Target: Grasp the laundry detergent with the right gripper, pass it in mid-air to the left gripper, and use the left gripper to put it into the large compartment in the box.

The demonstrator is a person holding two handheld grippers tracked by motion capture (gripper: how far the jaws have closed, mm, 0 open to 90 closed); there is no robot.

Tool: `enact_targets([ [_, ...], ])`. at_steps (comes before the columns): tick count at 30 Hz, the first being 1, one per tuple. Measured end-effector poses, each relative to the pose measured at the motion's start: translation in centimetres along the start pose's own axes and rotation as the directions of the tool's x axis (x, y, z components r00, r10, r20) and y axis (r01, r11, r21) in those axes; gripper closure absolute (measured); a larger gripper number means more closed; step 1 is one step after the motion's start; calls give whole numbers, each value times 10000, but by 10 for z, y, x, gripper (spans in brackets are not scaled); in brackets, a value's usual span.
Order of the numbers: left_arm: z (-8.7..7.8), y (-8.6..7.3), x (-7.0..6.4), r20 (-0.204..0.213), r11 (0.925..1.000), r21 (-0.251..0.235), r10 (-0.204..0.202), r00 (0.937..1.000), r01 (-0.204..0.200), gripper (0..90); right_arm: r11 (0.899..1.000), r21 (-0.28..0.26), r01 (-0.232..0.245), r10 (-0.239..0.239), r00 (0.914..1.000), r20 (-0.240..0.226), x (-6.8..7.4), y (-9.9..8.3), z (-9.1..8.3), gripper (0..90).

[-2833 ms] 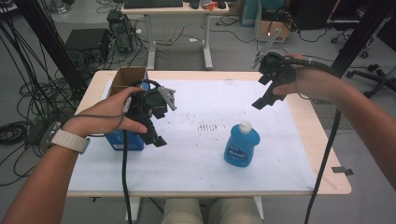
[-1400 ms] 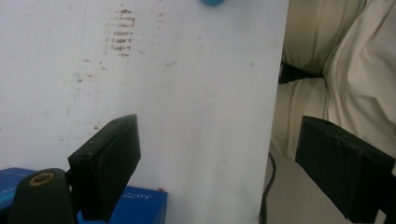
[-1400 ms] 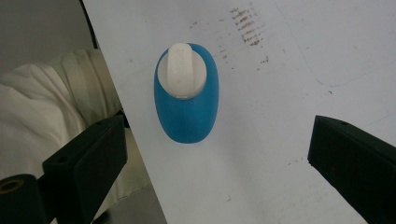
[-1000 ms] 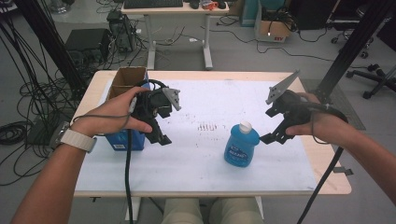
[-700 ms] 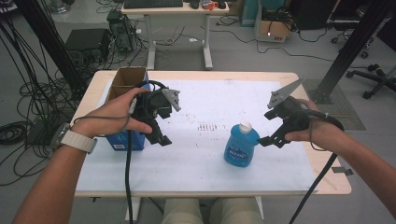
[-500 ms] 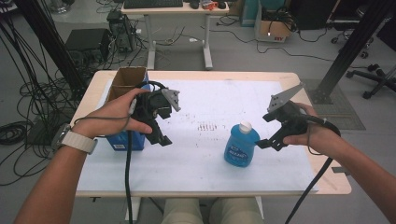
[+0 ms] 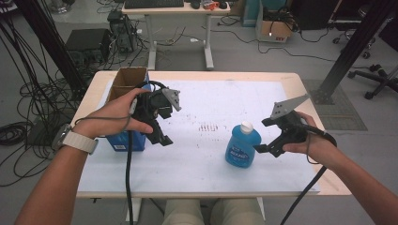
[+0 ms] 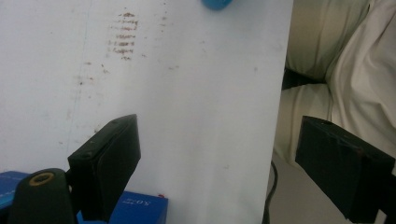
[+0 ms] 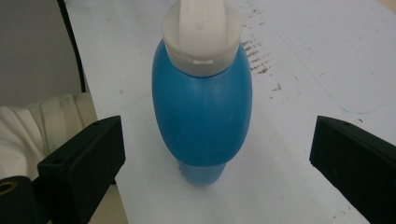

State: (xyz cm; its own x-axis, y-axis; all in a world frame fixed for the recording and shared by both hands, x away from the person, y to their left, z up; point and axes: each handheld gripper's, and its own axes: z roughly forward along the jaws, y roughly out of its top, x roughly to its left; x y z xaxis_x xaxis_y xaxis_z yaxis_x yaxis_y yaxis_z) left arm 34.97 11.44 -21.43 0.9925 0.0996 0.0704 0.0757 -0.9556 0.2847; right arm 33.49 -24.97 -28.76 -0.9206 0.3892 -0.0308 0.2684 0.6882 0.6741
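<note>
A blue bottle [image 7: 242, 146] with a white cap stands upright on the white sheet, right of centre. My right gripper [image 7: 265, 136] is open just to the right of it. In the right gripper view the bottle [image 9: 201, 107] stands ahead of and between the spread jaws of the right gripper [image 9: 217, 140], apart from both. My left gripper [image 7: 164, 126] is held above the table's left side, next to a blue box [image 7: 123, 140]. It is open, and the left gripper [image 8: 219, 154] has nothing between its jaws.
The blue box [image 8: 140, 207] has an open brown top [image 7: 126, 77] at the table's left edge. Brown smudges [image 7: 209, 126] mark the white sheet [image 7: 211, 98] near the middle. The person's lap lies past the table's near edge [image 7: 211, 193].
My right gripper has come down from the far right corner toward the near side, up to the bottle, with its jaws spread. The left gripper has hardly moved.
</note>
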Motion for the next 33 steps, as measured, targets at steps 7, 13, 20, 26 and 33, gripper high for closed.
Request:
enact_targets([
  [7,1,-1,0,-10,10000,-33,28,10000,-28,143,9976,-627,-282,289,9995,95,5,-12,8,37],
  [13,3,1,0,25,10000,66,-24,10000,24,143,9957,-882,-295,315,9993,208,6,-20,10,40],
  [20,4,2,1,12,10000,66,12,10000,-12,143,9894,-1346,-539,574,9981,223,7,-27,11,30],
  [26,5,2,0,2,10000,22,10,10000,-10,146,9857,-1594,-538,586,9980,256,8,-31,13,24],
  [33,5,0,0,-17,10000,10,-59,10000,59,147,9808,-1873,-537,589,9980,219,8,-38,17,24],
])
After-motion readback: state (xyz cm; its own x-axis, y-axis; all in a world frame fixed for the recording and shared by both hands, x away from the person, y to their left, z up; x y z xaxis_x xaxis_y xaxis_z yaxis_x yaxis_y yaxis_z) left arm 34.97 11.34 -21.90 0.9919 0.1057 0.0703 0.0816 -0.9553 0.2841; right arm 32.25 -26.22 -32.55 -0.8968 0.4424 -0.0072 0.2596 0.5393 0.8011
